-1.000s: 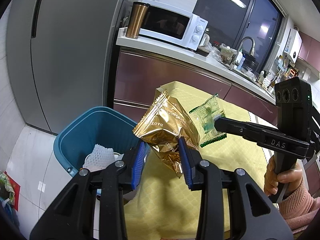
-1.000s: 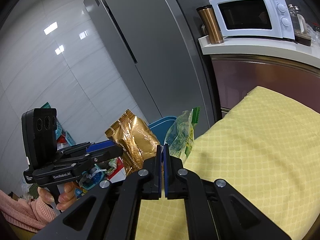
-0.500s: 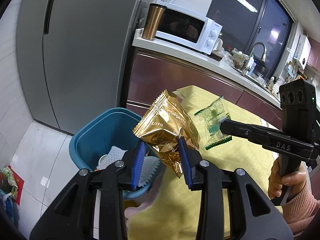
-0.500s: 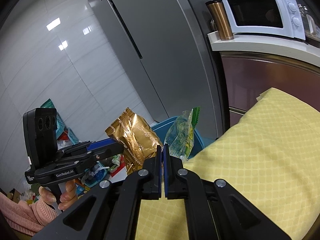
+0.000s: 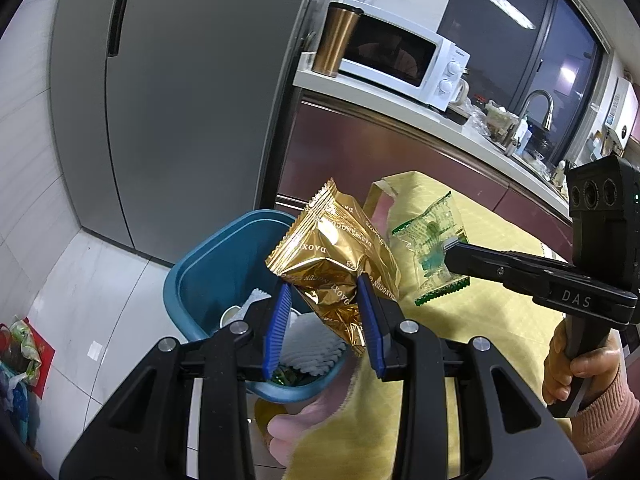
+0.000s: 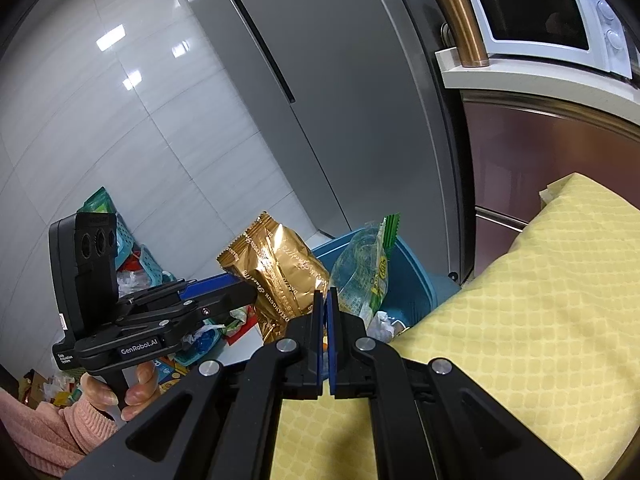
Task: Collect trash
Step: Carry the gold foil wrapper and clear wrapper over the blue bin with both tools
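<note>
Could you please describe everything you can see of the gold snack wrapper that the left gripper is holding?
The gold snack wrapper is a shiny, crinkled foil pouch with serrated sealed ends and printed lettering reading DAOXIANGCUN. It looks puffed yet creased. It is tilted, its upper end leaning up and left. The left gripper holds its lower part between blue-padded jaws. It hangs in the air over the near rim of the blue bin, beside the table's yellow cloth. Nothing else visibly touches it.
</note>
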Motion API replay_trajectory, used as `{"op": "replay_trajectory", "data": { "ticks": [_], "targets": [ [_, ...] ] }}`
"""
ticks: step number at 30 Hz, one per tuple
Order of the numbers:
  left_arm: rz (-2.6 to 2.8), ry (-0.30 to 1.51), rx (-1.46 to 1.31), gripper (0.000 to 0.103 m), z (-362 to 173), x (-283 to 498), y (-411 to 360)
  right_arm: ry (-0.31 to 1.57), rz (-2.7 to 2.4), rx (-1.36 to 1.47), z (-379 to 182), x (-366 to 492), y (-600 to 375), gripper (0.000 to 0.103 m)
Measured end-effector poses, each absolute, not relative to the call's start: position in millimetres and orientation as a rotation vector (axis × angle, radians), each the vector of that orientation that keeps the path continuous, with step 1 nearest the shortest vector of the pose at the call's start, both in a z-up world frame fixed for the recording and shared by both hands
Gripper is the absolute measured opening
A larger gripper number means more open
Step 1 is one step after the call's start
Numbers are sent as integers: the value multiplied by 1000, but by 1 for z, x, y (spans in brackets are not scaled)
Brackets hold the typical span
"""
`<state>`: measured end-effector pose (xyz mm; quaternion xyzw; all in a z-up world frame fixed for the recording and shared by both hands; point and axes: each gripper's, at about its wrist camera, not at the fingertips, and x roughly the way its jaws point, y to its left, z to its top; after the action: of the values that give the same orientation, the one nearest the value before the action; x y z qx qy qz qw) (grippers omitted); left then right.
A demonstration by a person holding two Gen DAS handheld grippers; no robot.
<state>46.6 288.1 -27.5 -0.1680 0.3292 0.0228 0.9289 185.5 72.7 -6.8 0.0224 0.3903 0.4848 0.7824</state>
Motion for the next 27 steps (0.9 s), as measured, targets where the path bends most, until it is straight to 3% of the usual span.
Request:
{"op": "replay_trajectory", "data": {
  "ticks": [27],
  "targets": [
    [102, 705, -357, 34, -46, 52, 296, 881, 1060, 28, -20, 197, 101, 1]
  ]
}}
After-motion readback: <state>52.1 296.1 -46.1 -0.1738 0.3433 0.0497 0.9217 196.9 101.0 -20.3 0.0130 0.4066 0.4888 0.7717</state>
